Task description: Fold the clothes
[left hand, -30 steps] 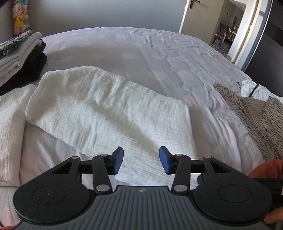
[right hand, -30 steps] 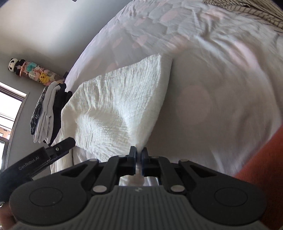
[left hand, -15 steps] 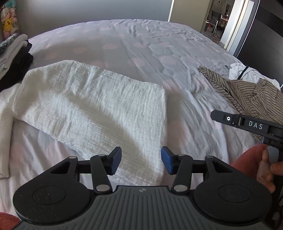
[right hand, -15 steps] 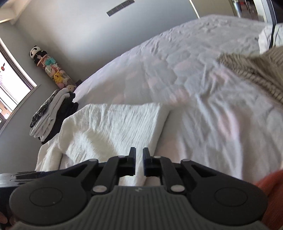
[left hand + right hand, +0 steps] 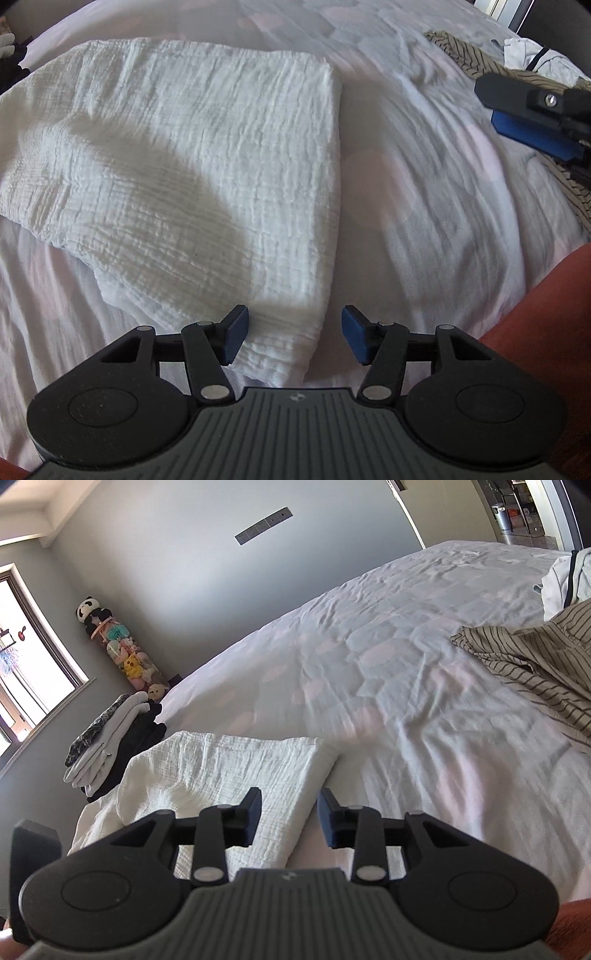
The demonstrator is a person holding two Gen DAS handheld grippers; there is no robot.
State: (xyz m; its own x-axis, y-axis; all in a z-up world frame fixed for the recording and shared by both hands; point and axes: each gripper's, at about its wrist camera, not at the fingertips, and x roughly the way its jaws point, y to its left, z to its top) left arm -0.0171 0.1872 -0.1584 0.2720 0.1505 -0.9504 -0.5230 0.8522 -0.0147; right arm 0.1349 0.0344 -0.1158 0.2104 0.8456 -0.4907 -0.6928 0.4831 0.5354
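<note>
Left tongs (image 5: 293, 339) apart, just widened, straddling near corner of white cloth (image 5: 192, 155); cloth runs toward 11 o'clock; right tongs (image 5: 290, 818) apart, just opened, empty

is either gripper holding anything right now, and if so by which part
Nothing is held. The left gripper and right gripper have just been opening, jaws apart above the folded white cloth.

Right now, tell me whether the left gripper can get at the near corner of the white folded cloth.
Probably yes. The left gripper hangs right over the near corner of the white folded cloth, its jaws having just been opening, nothing between them. The right gripper is off to the side, out of the way.
</note>
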